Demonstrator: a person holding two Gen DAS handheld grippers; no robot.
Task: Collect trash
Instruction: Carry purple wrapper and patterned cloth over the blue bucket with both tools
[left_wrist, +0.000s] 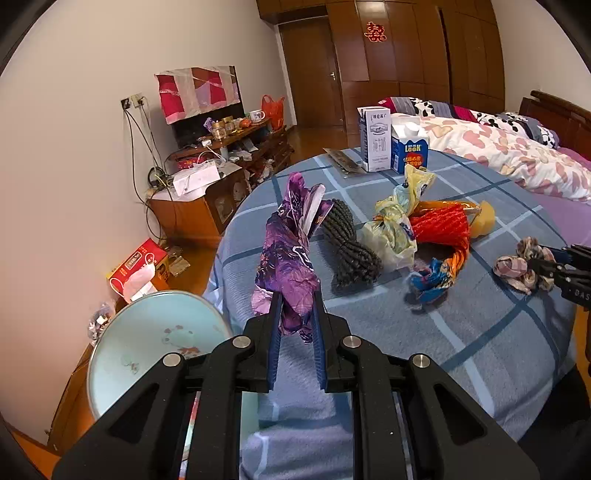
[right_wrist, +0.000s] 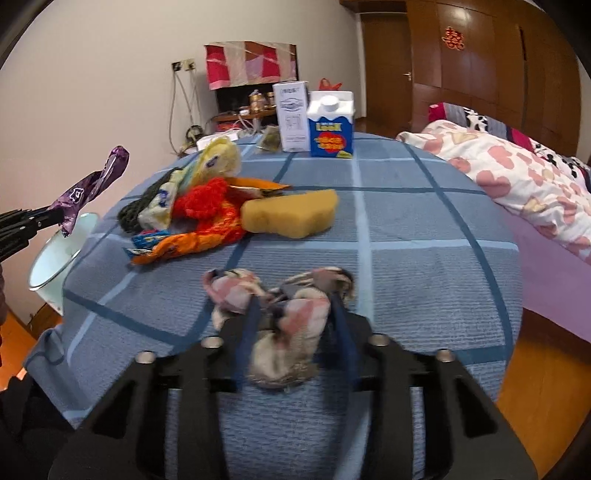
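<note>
**Two grippers, two scraps of rubbish over the checked tablecloth**

The left gripper (left_wrist: 297, 314) is pinching a crumpled purple wrapper (left_wrist: 286, 258), its blue pads pressed against the lower end while the rest of the foil stands up above the fingers, clear of the blue checked tablecloth (left_wrist: 461, 332). Just off the table's left edge, below that gripper, stands a pale blue basin (left_wrist: 147, 332), tilted toward the room.

On the right side of the table, the right gripper (right_wrist: 295, 314) sits low around a pink and grey checked rag (right_wrist: 291, 317). The rag lies bunched on the cloth with one fold between the two blue fingers, which reach along either side of it; that view is blurred there, so I cannot tell whether the pads actually press on the fabric.

Between the two, the remaining rubbish lies in a loose heap: a dark knitted bundle (left_wrist: 351, 254), a yellowish plastic bag (left_wrist: 395, 225), a red woolly piece (left_wrist: 439, 225) on an orange and blue wrapper (left_wrist: 436, 277), and a yellow sponge (right_wrist: 291, 214) just beside them. Two cartons, a white carton (left_wrist: 375, 138) and a blue carton (left_wrist: 410, 149), stand upright together at the far edge of the table. A bed with a heart-patterned quilt (left_wrist: 498, 151) runs along the right.
</note>
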